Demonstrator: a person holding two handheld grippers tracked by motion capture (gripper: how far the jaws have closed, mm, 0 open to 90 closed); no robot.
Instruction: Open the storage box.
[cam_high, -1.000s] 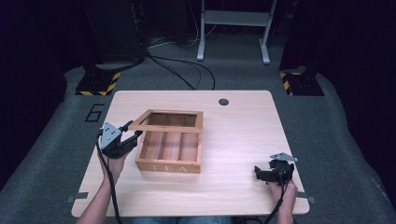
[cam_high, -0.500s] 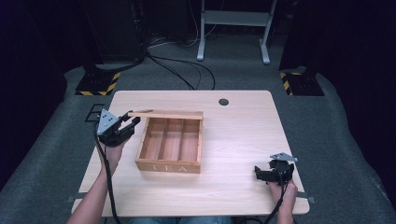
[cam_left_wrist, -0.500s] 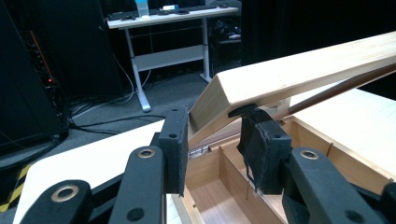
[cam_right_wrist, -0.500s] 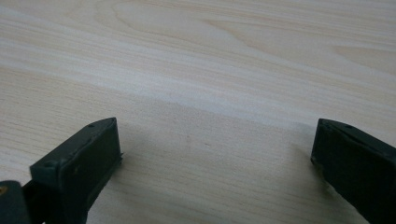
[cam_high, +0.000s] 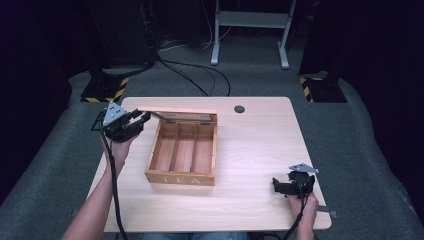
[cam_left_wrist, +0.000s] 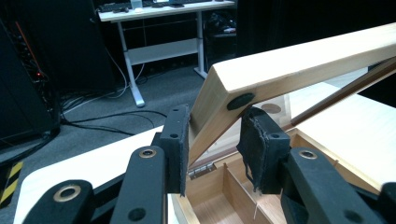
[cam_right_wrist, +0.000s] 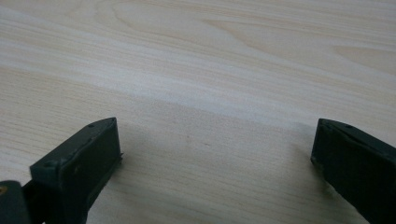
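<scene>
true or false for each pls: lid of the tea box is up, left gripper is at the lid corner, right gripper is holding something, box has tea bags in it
1. The lid of the tea box is raised: true.
2. The left gripper has its jaws around a corner of the lid: true.
3. The right gripper holds something: false; its jaws stand wide apart over bare table.
4. The box holds tea bags: false; its visible compartments look empty.
</scene>
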